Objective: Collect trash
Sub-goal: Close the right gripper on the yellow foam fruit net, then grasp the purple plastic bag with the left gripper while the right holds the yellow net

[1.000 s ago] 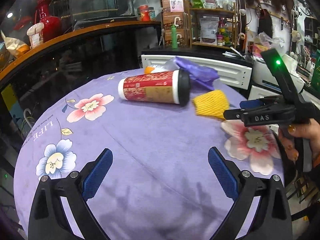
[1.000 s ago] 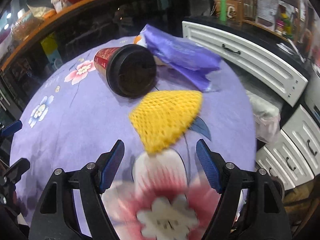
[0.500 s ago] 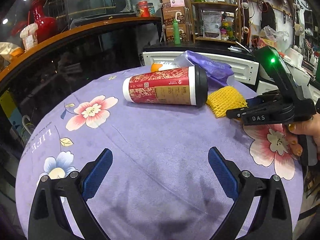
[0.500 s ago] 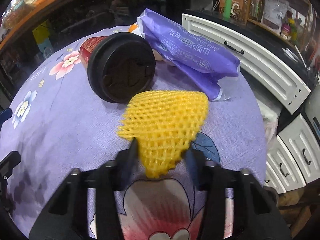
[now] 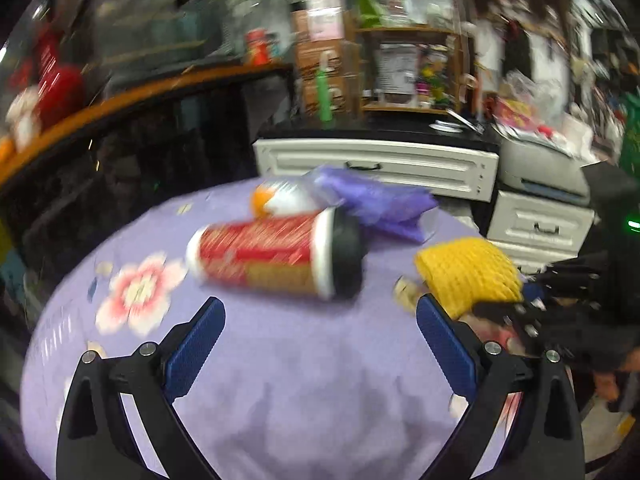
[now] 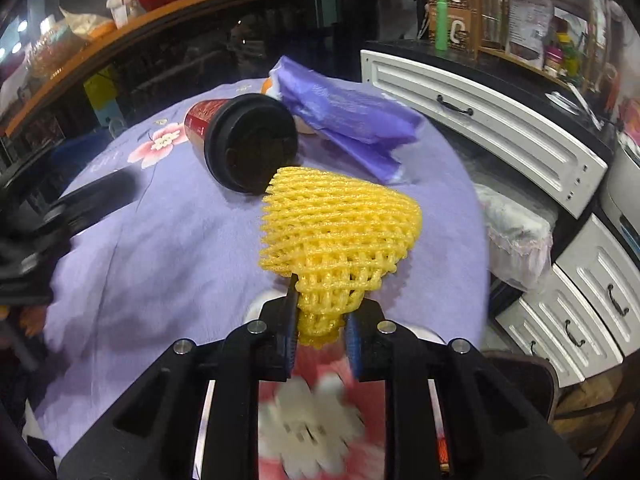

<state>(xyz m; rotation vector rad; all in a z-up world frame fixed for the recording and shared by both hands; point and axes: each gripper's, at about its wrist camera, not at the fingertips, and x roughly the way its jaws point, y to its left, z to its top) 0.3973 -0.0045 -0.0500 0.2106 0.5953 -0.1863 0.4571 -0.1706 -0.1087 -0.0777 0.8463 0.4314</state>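
Observation:
My right gripper (image 6: 321, 326) is shut on the near corner of a yellow foam net (image 6: 340, 224) and holds it lifted off the purple flowered tablecloth (image 6: 160, 248); the net also shows in the left wrist view (image 5: 468, 272). A red paper cup with a black lid (image 5: 276, 256) lies on its side at the table's middle, also in the right wrist view (image 6: 244, 144). A purple plastic wrapper (image 6: 344, 112) and an orange-and-white item (image 5: 280, 200) lie behind it. My left gripper (image 5: 320, 332) is open and empty, just in front of the cup.
White drawer cabinets (image 6: 500, 120) stand past the table's far right edge. A bagged bin (image 6: 516, 236) sits below that edge. A dark counter with an orange rim (image 6: 120, 48) curves behind the table.
My right gripper closed on the yellow net and lifted it. My left gripper moved forward toward the cup; its view is blurred by motion.

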